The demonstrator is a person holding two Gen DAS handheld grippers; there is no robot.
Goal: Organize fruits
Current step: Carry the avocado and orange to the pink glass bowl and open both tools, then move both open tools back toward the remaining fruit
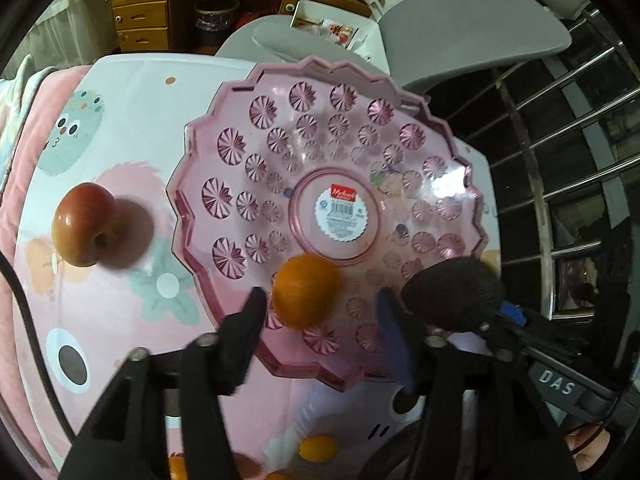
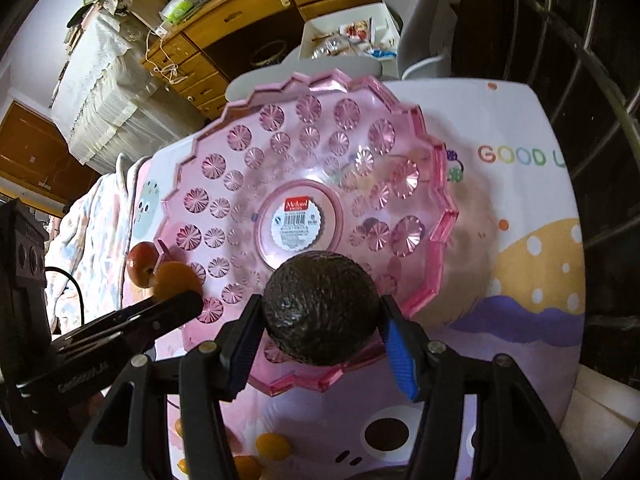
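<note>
A pink faceted plate (image 1: 256,168) (image 2: 224,168) lies on the cartoon-print cloth. An orange (image 1: 306,296) (image 2: 176,278) sits on the plate's near part between the fingers of my left gripper (image 1: 320,300). The jaws stand open, with a gap on the orange's right side. My right gripper (image 2: 320,306) is shut on a dark, bumpy avocado (image 2: 320,280) (image 1: 452,292), holding it over the plate's near rim just right of the orange. A red apple (image 1: 84,224) (image 2: 140,264) rests on the cloth to the left of the plate.
Small orange fruits (image 1: 318,448) (image 2: 272,446) lie on the cloth near the front edge. A grey chair (image 1: 472,28) stands behind the table, a metal railing (image 1: 560,152) runs along the right, and wooden drawers (image 1: 140,12) are at the back left.
</note>
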